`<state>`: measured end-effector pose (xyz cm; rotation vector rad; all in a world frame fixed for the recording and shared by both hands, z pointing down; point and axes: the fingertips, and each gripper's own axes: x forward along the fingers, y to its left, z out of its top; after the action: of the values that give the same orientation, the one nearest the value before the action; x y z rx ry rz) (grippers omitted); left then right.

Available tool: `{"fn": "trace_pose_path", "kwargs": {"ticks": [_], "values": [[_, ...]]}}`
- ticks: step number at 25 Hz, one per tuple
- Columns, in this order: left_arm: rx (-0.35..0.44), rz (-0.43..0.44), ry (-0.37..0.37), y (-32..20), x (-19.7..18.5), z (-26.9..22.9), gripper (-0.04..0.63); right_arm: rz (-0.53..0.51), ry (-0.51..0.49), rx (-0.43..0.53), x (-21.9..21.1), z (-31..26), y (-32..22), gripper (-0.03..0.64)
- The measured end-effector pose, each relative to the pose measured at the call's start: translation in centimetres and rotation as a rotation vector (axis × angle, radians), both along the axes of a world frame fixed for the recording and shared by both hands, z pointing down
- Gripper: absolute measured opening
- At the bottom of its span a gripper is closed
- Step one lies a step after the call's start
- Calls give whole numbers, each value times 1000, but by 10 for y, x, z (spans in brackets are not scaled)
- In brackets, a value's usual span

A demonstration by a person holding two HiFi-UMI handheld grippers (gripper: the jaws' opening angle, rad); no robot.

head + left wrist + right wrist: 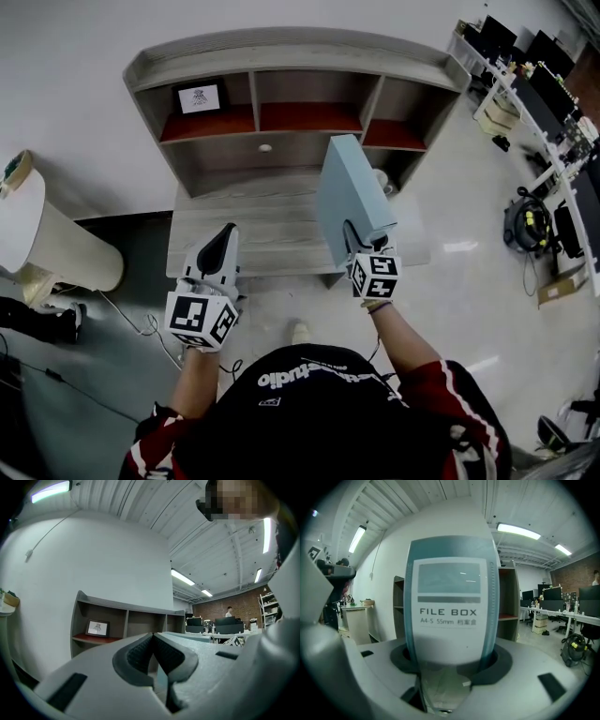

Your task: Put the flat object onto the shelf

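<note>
1. The right gripper (355, 244) clamps its jaws on the labelled narrow end of the pale blue file box (350, 187).
2. The box stands upright on edge, held above the desk top (253, 230), in front of the shelf (281, 54) and outside its compartments.
3. The left gripper (226, 232) has its jaws pressed together with nothing between them, over the desk's front left.
4. A framed picture (200, 97) stands in the shelf's left compartment.
</note>
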<state>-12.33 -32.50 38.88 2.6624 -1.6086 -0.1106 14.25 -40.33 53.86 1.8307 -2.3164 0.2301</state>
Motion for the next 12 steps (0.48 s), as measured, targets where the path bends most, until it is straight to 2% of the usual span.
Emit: {"fn": "trace_pose_path", "kwargs": {"ticks": [12], "values": [[-45,-15,-8,-23,0,15,6,85,54,-38,13,48,-48,273]]}}
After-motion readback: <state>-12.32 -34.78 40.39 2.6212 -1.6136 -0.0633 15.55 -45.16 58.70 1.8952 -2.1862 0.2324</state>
